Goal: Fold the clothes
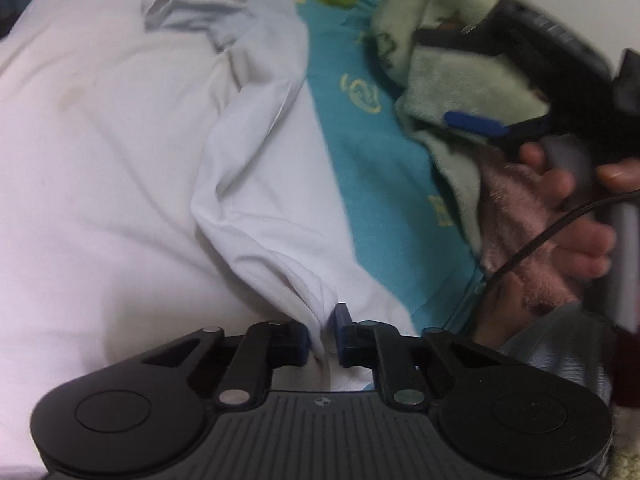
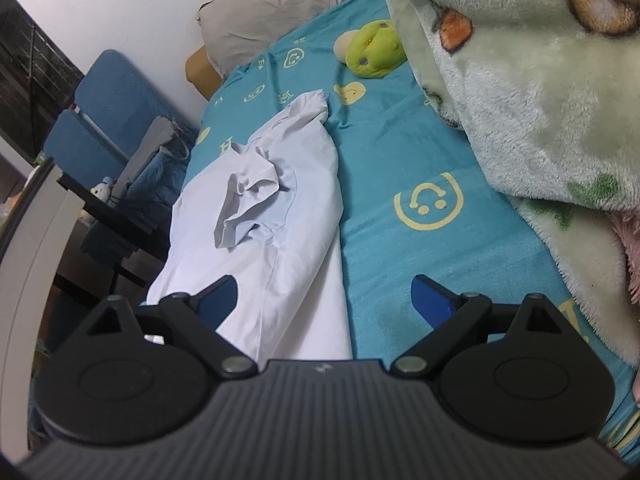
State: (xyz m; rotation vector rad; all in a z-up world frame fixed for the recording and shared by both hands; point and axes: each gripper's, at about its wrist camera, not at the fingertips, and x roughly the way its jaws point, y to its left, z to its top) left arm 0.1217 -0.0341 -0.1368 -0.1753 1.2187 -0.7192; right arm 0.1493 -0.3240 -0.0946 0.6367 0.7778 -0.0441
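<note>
A white shirt (image 1: 120,160) lies spread on the teal bed sheet (image 1: 360,152). My left gripper (image 1: 323,336) is shut on a bunched fold of the shirt at its near edge, cloth pinched between the blue pads. In the right wrist view the shirt (image 2: 280,220) lies partly folded lengthwise with a crumpled sleeve on top. My right gripper (image 2: 325,300) is open and empty, held above the shirt's near right edge and the sheet (image 2: 420,140). The right gripper also shows in the left wrist view (image 1: 516,92), held in a hand at the right.
A fluffy pale green blanket (image 2: 540,80) is piled along the right side of the bed. A green plush toy (image 2: 374,50) and a grey pillow (image 2: 280,8) lie at the far end. A blue chair (image 2: 108,108) and a dark desk stand left of the bed.
</note>
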